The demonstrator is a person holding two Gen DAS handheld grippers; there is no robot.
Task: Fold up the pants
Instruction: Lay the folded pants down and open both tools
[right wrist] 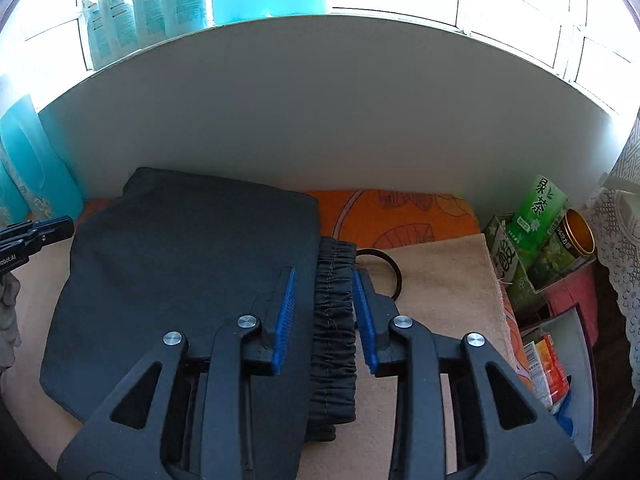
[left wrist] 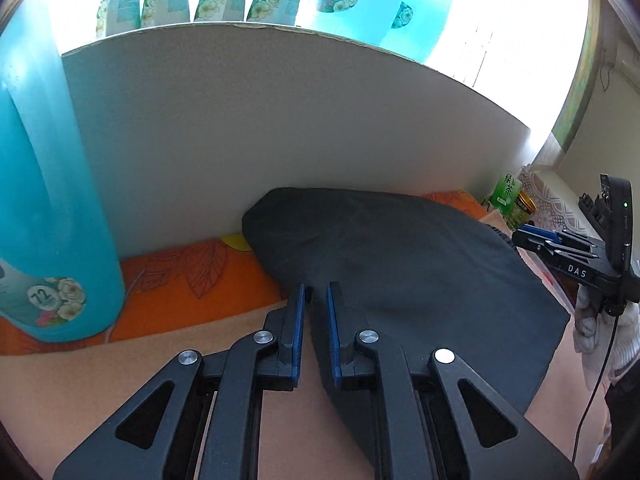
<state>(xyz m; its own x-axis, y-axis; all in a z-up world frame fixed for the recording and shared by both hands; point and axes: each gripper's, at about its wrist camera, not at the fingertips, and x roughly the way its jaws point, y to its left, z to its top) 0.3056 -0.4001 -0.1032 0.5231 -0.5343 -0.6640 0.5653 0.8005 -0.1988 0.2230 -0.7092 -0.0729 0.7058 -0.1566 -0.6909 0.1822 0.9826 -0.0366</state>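
Beige mat (right wrist: pixel 440 264), orange floral cloth (left wrist: pixel 188 280), folded pants (right wrist: pixel 180 264), seemingly sunlit window (right wrist: pixel 520 8)

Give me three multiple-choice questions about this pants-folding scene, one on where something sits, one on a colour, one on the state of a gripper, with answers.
1. Where does the green tea carton stand relative to the pants?
A. to their right
B. on top of them
C. to their left

2. What colour is the patterned cloth behind the pants?
A. purple
B. orange
C. white

3. How is the right gripper set?
A. shut flat on the beige mat
B. gripping the carton
C. open astride the elastic waistband

Answers: 1 A, it stands past the mat's right edge. 2 B, orange with leaf outlines. 3 C, its blue pads flank the gathered band with gaps.
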